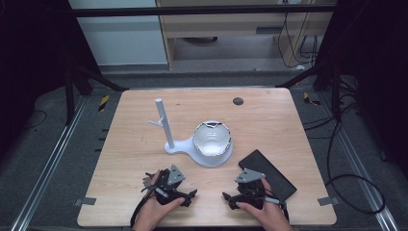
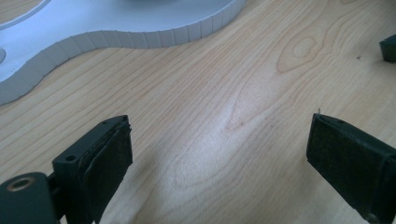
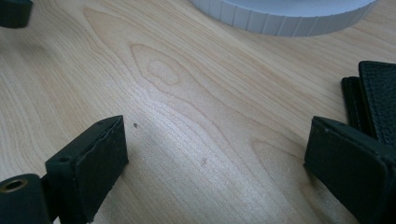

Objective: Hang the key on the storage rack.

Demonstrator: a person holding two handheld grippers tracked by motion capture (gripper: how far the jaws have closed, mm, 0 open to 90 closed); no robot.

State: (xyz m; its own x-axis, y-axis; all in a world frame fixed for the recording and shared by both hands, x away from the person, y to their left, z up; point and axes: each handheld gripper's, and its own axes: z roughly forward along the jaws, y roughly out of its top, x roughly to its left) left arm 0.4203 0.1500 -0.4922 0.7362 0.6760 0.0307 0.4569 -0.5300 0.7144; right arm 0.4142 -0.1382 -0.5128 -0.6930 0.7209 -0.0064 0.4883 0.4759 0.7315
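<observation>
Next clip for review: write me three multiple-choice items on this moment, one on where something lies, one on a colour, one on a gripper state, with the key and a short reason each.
1. Where does the black case lie?
A. by the right gripper
B. at the table's far left corner
C. inside the bowl

2. What colour is the stand with the upright post?
A. red
B. white
C. black

3. How do the jaws of the left gripper stand?
A. shut on the bowl
B. shut on the case
C. open, with bare table between them

Key: 1 A, the high view shows the case at the near right beside that gripper. 2 B, post and base are white. 3 C, the left gripper view shows wood between wide jaws.
</observation>
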